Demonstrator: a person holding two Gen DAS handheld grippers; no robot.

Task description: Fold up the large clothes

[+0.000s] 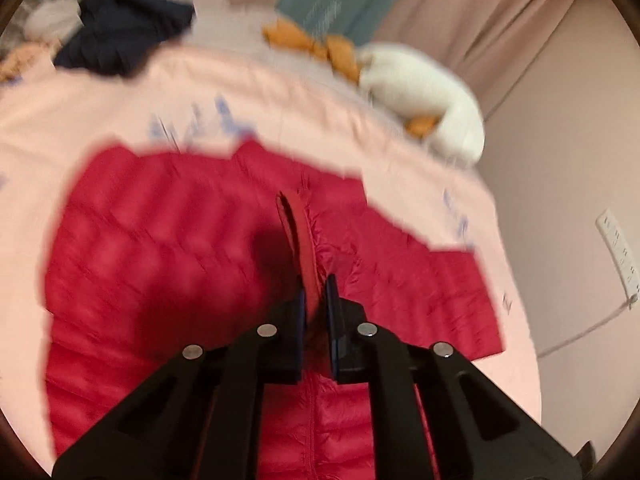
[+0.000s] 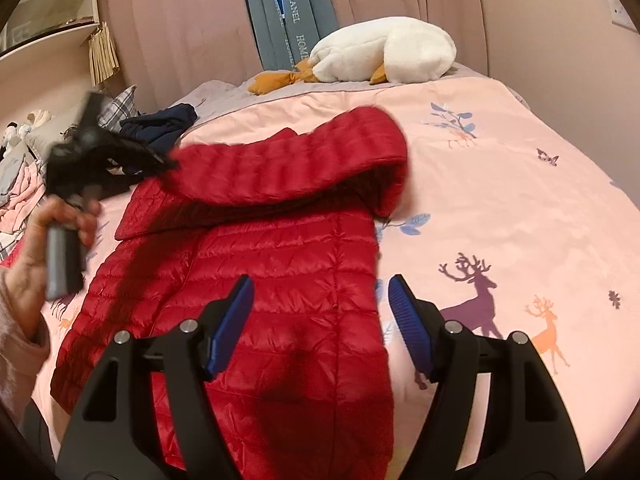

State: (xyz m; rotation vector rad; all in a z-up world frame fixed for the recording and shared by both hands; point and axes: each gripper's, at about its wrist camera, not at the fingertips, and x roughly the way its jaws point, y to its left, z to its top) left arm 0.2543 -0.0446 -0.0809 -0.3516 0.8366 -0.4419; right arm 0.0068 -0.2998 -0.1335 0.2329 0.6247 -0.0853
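A red quilted down jacket lies spread on a pink bedspread. My left gripper is shut on the cuff of the jacket's sleeve and holds it lifted above the jacket body. In the right wrist view the left gripper shows blurred at the left, and the sleeve arches from it across the jacket's upper part. My right gripper is open and empty, hovering over the jacket's right edge near the hem.
A white plush goose with orange feet lies at the head of the bed. Dark navy clothes sit at the far left, beside a plaid pillow. Pink and grey curtains hang behind. A wall socket strip is at right.
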